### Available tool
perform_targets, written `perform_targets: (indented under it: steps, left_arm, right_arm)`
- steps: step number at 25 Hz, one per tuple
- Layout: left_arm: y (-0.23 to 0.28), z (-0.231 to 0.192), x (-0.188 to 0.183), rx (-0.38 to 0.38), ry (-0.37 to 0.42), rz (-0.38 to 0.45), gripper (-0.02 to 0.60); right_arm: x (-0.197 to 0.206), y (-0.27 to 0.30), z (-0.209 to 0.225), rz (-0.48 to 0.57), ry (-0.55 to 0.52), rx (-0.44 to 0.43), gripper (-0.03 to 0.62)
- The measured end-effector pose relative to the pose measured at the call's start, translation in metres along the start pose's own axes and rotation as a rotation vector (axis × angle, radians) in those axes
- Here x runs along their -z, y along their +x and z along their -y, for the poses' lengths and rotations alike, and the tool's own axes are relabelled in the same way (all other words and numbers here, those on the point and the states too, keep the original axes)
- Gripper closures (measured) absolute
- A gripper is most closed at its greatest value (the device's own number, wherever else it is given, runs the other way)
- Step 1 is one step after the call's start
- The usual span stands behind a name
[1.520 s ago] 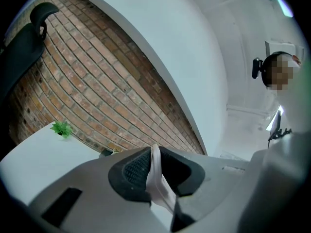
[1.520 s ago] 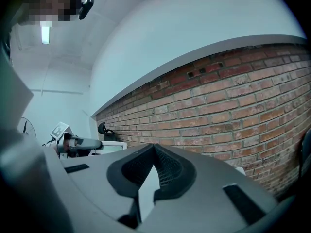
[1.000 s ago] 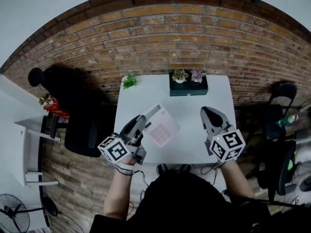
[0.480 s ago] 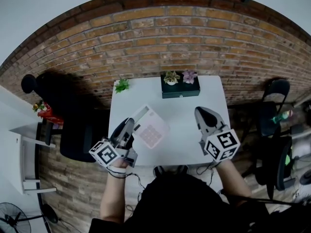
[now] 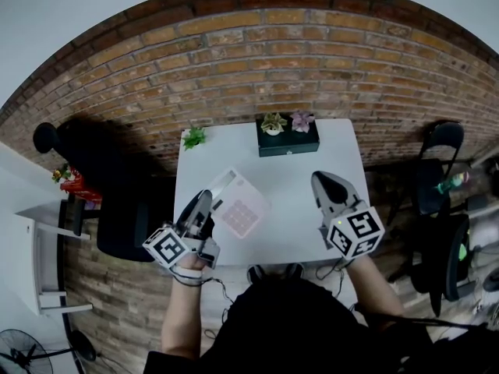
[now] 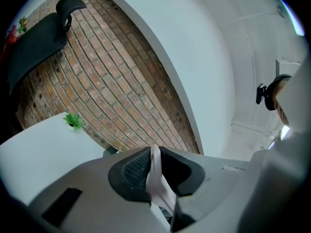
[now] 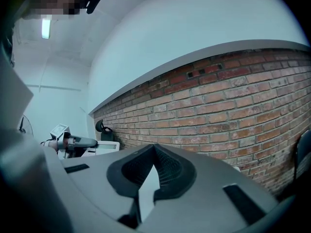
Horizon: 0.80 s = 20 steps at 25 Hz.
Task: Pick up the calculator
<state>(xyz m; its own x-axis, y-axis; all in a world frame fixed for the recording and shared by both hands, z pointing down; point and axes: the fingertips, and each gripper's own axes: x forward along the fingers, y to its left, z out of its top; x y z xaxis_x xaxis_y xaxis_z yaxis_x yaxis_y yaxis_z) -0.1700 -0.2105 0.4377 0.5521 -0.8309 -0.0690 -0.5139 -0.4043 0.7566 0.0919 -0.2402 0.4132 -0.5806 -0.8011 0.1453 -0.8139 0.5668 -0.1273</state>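
The calculator (image 5: 240,206), white with pale pink keys, hangs tilted above the white table (image 5: 292,179). My left gripper (image 5: 210,202) is shut on its left edge. In the left gripper view that edge shows as a thin white slab (image 6: 157,181) pinched between the two dark pads of the left gripper (image 6: 153,154), which points level toward the brick wall. My right gripper (image 5: 322,180) hovers over the table's right part, shut and empty. In the right gripper view the tips of the right gripper (image 7: 154,152) meet with nothing between them.
A dark planter box (image 5: 288,142) with two small plants stands at the table's far edge. A little green plant (image 5: 193,137) sits at the far left corner. A black chair (image 5: 117,218) stands left of the table, and more chairs (image 5: 438,148) on the right. A brick wall lies behind.
The left gripper keeps its grip on the calculator and has shifted only slightly, with a small roll. The right gripper has stayed in place. The head view has drifted a little.
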Motion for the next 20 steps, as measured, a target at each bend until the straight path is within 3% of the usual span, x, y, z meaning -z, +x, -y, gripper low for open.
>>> perform_targets:
  steps: [20]
  left_arm:
    - [-0.004,0.0009,-0.0002,0.018,-0.043,0.023,0.531]
  right_arm:
    - [-0.0001,-0.0024,0.0008,0.004,0.004,0.001,0.591]
